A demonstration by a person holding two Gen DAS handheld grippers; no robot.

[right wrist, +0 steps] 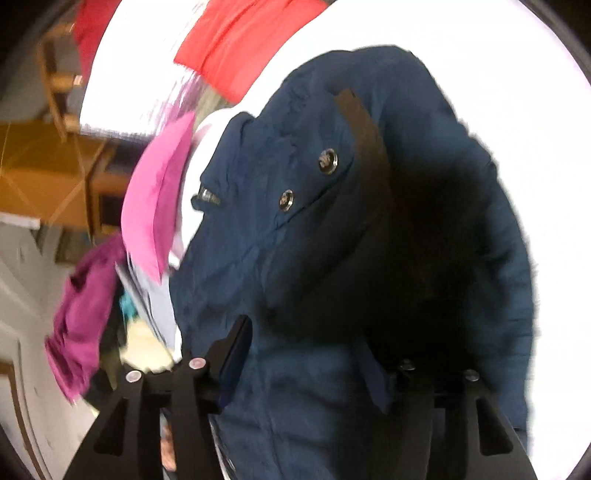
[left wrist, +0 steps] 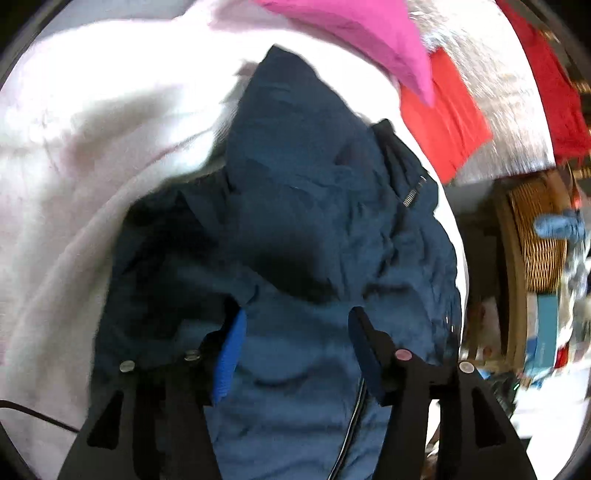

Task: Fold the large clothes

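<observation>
A large navy jacket (left wrist: 295,206) lies crumpled on a white cloth-covered surface (left wrist: 74,147), its zipper pull (left wrist: 413,192) toward the right. My left gripper (left wrist: 295,332) hovers over the jacket's lower part, its blue-padded fingers (left wrist: 231,354) apart, with fabric lying beneath the gap. In the right wrist view the same jacket (right wrist: 295,240) fills the middle, showing two metal snaps (right wrist: 328,160) and a dark inner hollow. My right gripper (right wrist: 306,354) stands open close over it, one finger on each side of a fold; its pads do not pinch the fabric.
A pink garment (left wrist: 369,33) and a red one (left wrist: 443,110) lie beyond the jacket. A wicker basket (left wrist: 543,240) stands off the surface's right edge. The right wrist view shows a magenta garment (right wrist: 85,314) hanging at the left and wooden furniture (right wrist: 55,155) behind.
</observation>
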